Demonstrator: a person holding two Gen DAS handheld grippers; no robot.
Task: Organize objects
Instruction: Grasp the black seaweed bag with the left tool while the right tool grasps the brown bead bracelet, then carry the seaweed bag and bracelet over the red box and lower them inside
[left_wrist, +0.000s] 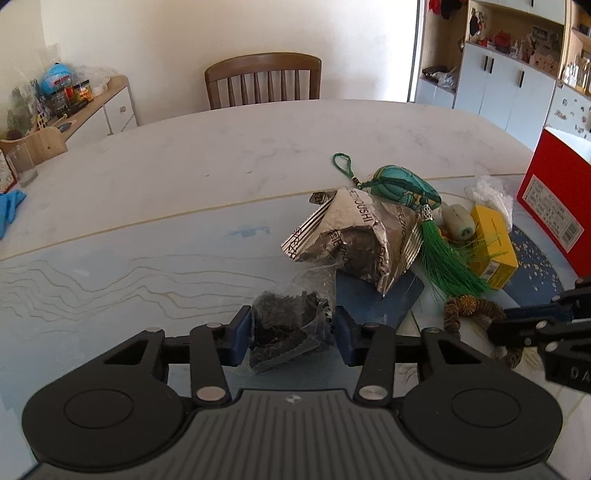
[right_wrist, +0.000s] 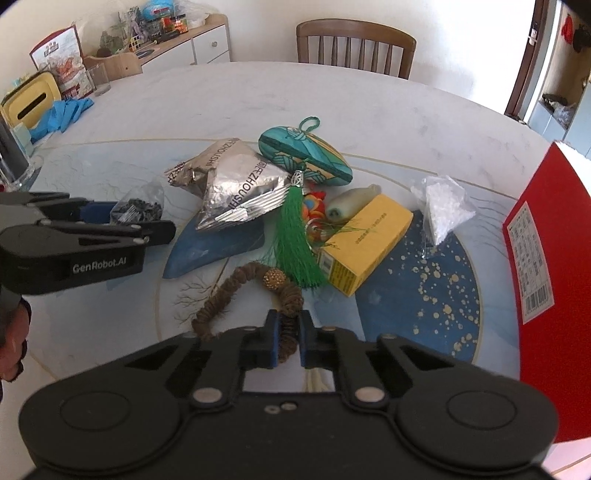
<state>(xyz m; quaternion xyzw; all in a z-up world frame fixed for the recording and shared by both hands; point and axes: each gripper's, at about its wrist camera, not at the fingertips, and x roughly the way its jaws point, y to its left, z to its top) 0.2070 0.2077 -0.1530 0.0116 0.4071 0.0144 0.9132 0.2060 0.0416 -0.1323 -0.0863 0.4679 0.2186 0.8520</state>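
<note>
Two grippers work over the round table (right_wrist: 258, 92): the left gripper (left_wrist: 291, 332) has its blue pads pressed on either side of a small clear bag of dark bits (left_wrist: 291, 328), which sits on the tabletop just left of the crumpled silver foil bag (left_wrist: 354, 236); the right gripper (right_wrist: 287, 339) is pinched narrow on a brown fuzzy ring with a gold bead (right_wrist: 236, 284), near the green tassel (right_wrist: 295, 236). Beside these lie a yellow box (right_wrist: 365, 240), a teal pouch (right_wrist: 306, 155) and a red box (right_wrist: 546, 258) at the right edge.
</note>
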